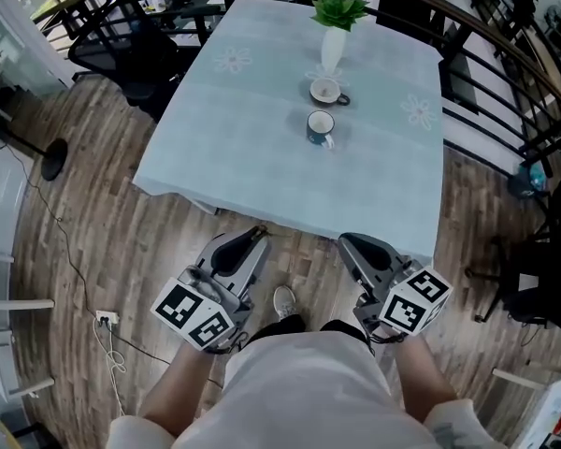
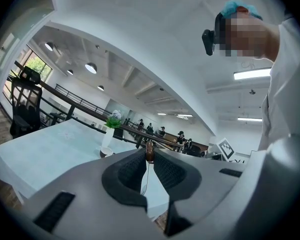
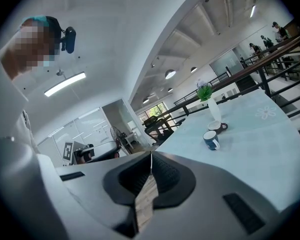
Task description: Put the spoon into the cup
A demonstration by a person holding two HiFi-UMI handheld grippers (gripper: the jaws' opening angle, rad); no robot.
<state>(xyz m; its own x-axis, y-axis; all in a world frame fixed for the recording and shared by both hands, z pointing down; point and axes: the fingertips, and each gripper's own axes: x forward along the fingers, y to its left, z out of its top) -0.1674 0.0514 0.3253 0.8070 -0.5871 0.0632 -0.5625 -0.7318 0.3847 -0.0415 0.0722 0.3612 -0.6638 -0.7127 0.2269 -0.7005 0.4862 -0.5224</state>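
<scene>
Closest to you, both tools are held low over the wood floor (image 1: 103, 241), just short of the worktop's near edge. Your left tongs (image 2: 150, 155) are nipped narrow on the spoon (image 2: 150, 151). Only its small brown end shows, pinched right at the tips and seen end-on, with a thin sliver running down between the pads. Your right tongs (image 3: 151, 156) are closed with the tips meeting, and only a strip of floorboards shows through the slit behind them. Ahead of both lies the worktop (image 1: 243, 148) under its pale blue cloth. Past its middle the blue cup (image 1: 320, 126) stands upright with its mouth open and its handle toward you. It's well apart from the spoon, ahead and between the lines of the two tongs, nearer the right one's. Just behind it is a white cup (image 1: 326, 91) with a dark handle. Behind that is a white vase (image 1: 333, 47) with green leaves; whether those two touch, I can't tell. Off the far left corner stands a black chair (image 1: 122, 50).
</scene>
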